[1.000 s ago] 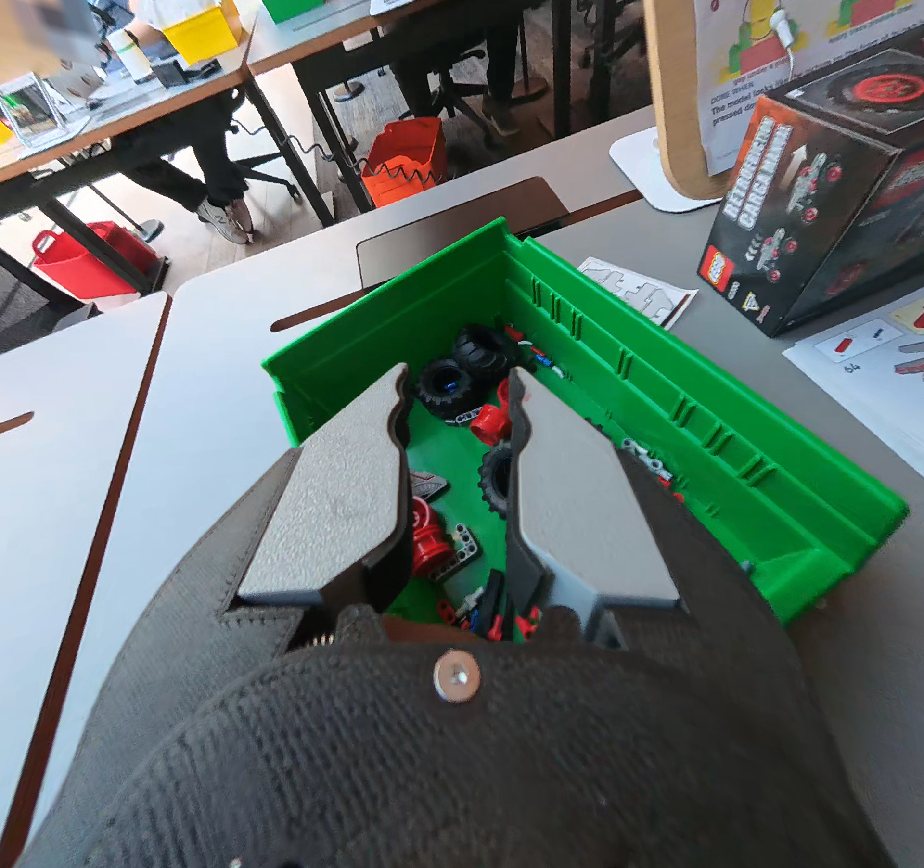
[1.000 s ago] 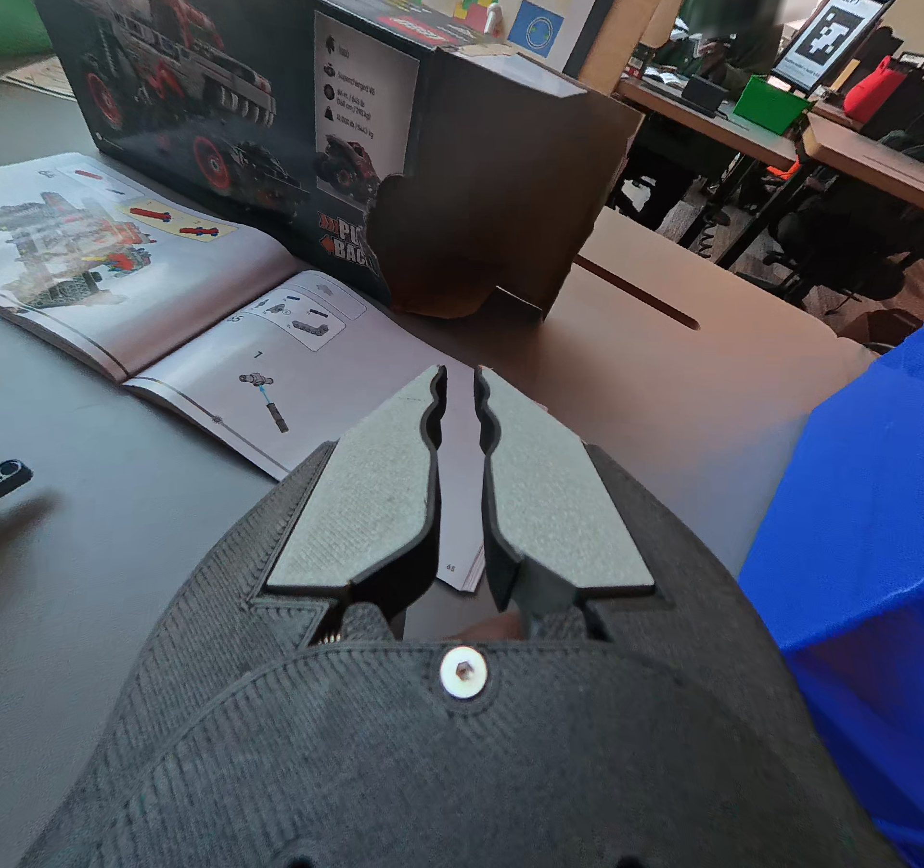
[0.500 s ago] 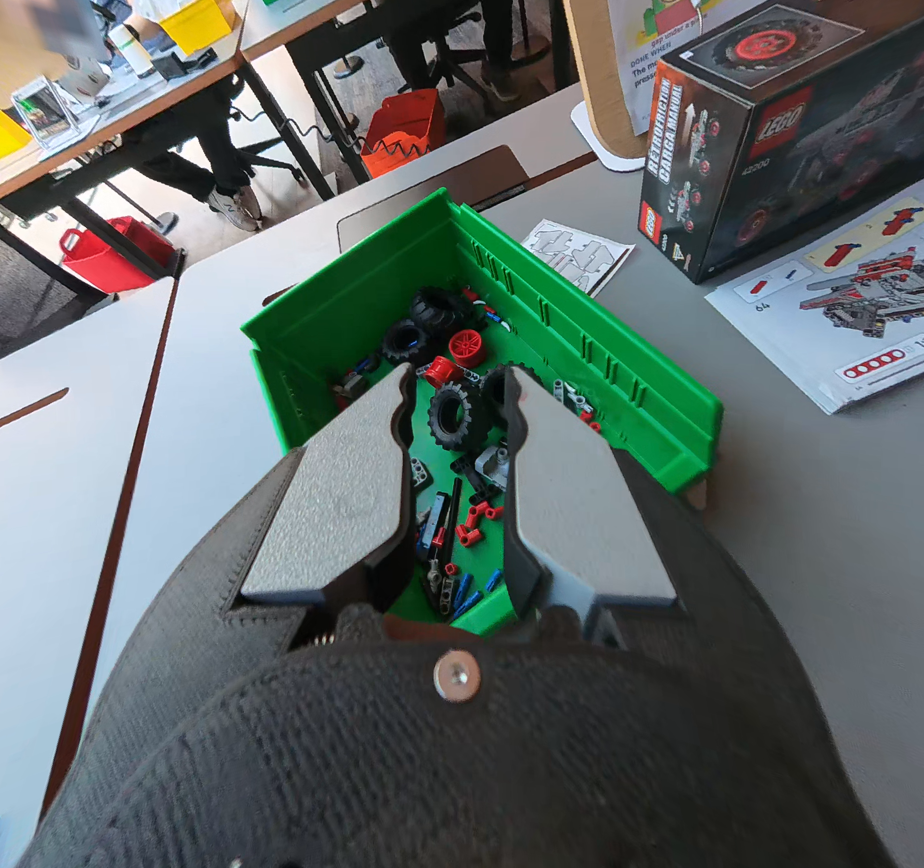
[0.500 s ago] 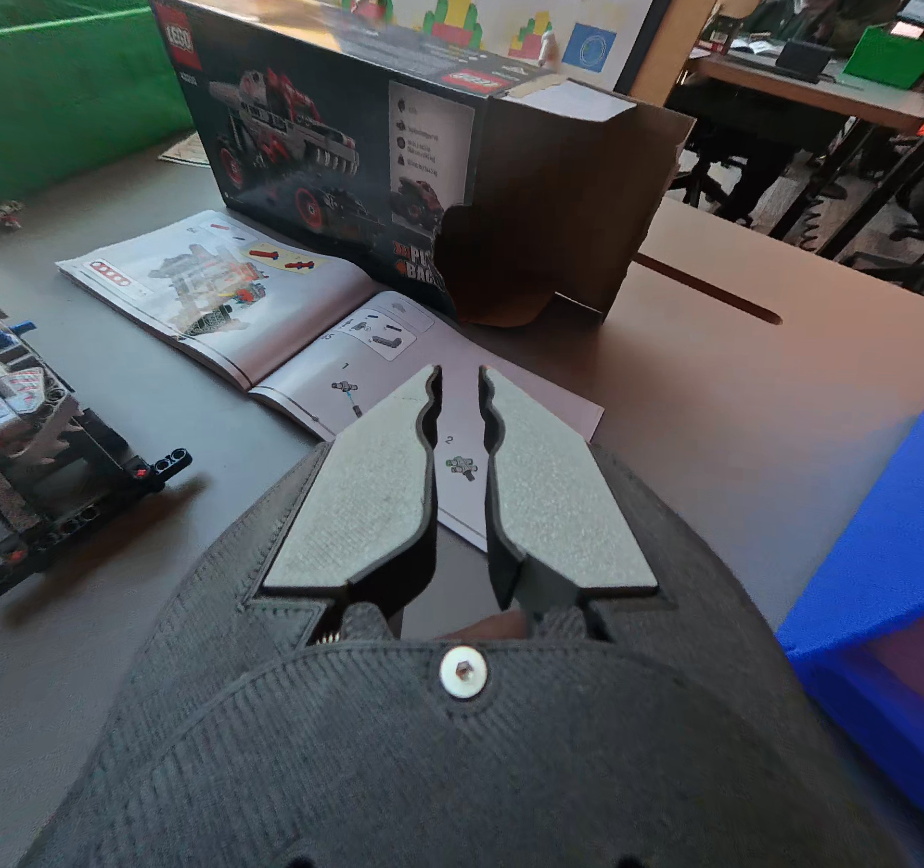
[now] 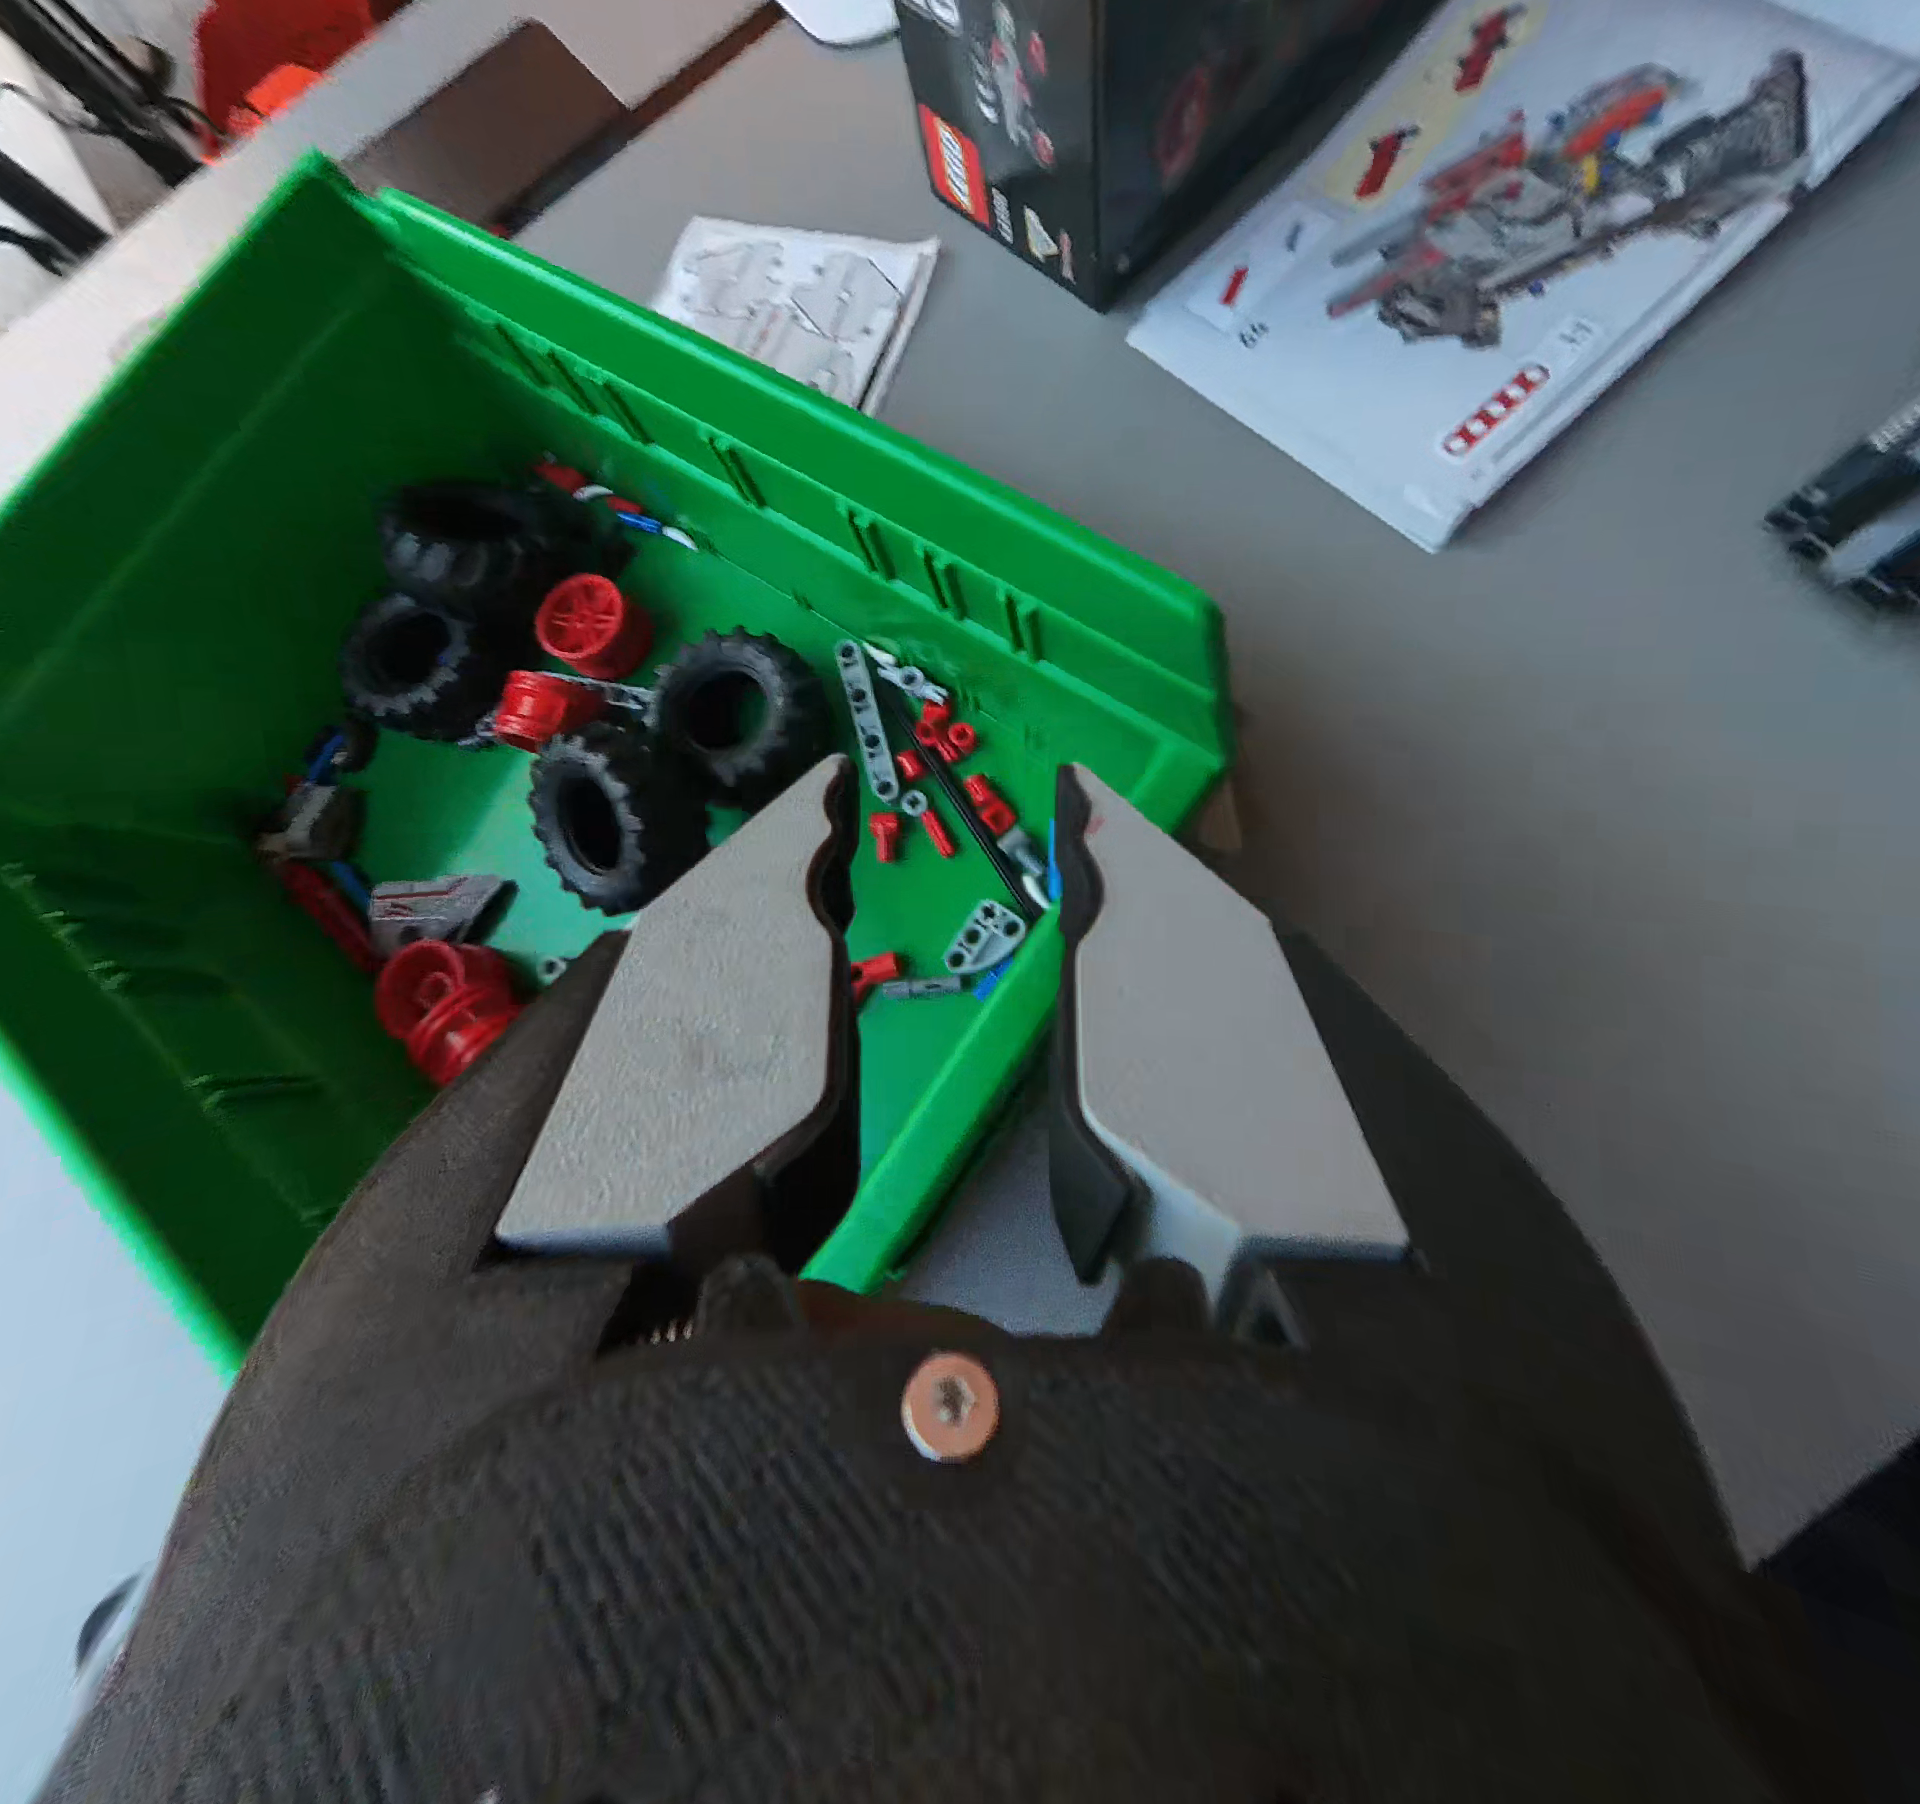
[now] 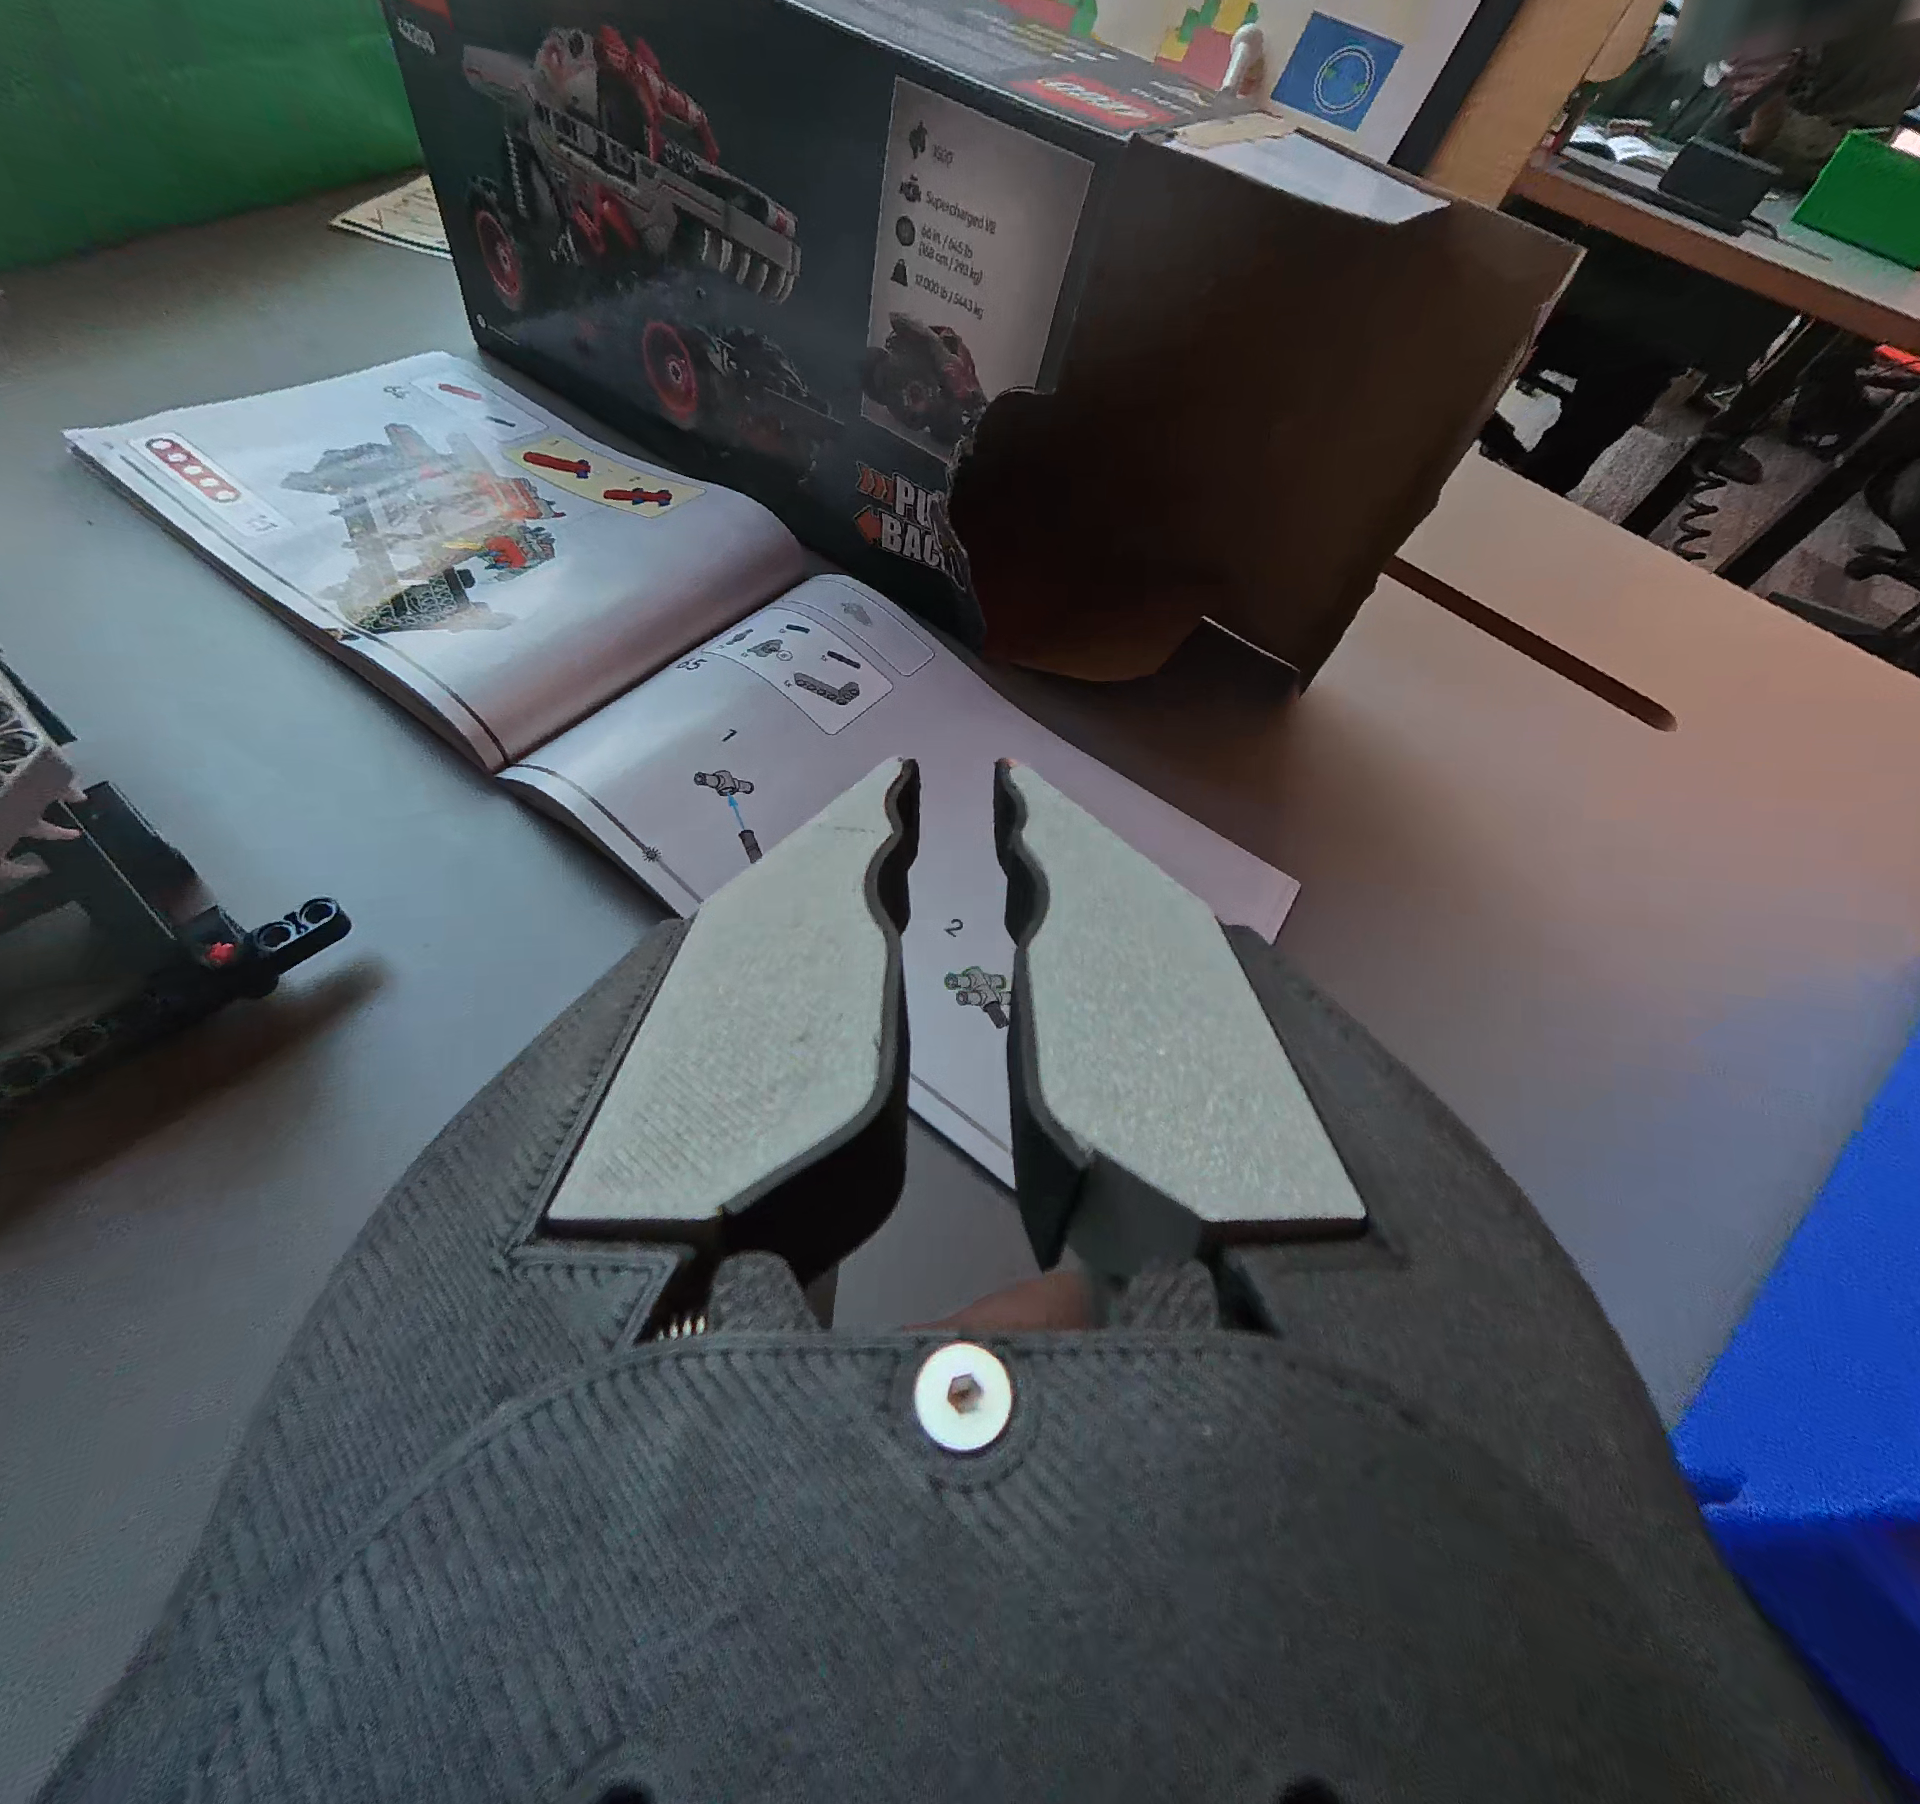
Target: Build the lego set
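A green bin (image 5: 1091, 601) holds loose lego parts: black tyres (image 5: 727, 705), red wheel hubs (image 5: 592, 611), small red pins (image 5: 935, 746) and grey beams (image 5: 862, 715). My left gripper (image 5: 945, 788) is open and empty, above the bin's near right corner. My right gripper (image 6: 956, 767) is slightly open and empty, above the open instruction booklet (image 6: 447, 528). The partly built black model (image 6: 125, 965) lies at the left edge of the right wrist view. It also shows in the left wrist view (image 5: 1860, 518).
The lego set box (image 6: 831, 227) stands behind the booklet, its end flap open. A folded sticker sheet (image 5: 800, 300) lies beside the green bin. A blue bin (image 6: 1829, 1339) is at my right. Other desks, chairs and an orange bin (image 5: 281, 19) lie beyond. The grippers' ends are close to 45 cm from one another. Measured from the fingertips, the partly built black model (image 6: 125, 965) is 15 cm or so from the right gripper and 35 cm from the left.
My left gripper has risen and pulled back towards the bin's near right corner, tilting down over it. My right gripper has opened slightly and swung left; the black model has come into view.
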`<action>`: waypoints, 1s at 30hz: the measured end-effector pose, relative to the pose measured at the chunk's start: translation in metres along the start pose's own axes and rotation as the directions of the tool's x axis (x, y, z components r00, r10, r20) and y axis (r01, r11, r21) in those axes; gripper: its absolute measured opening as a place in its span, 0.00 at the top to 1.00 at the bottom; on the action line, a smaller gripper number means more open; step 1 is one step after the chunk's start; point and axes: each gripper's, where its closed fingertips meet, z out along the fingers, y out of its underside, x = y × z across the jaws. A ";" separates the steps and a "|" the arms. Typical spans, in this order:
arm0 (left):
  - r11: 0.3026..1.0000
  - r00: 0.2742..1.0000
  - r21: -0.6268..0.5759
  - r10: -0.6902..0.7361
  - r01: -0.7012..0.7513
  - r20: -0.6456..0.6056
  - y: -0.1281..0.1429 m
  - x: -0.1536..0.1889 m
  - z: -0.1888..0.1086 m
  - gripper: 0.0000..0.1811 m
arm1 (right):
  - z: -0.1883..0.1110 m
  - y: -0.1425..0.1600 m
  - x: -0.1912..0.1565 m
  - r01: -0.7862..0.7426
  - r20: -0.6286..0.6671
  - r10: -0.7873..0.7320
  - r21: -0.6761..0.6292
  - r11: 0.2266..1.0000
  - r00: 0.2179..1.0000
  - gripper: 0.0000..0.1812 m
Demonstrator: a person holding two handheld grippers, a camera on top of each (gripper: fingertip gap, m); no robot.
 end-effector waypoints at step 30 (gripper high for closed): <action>0.973 0.976 0.217 0.121 -0.080 -0.183 0.009 0.098 -0.058 0.83 | 0.010 0.012 0.004 0.095 -0.041 -0.097 -0.036 0.995 0.994 0.94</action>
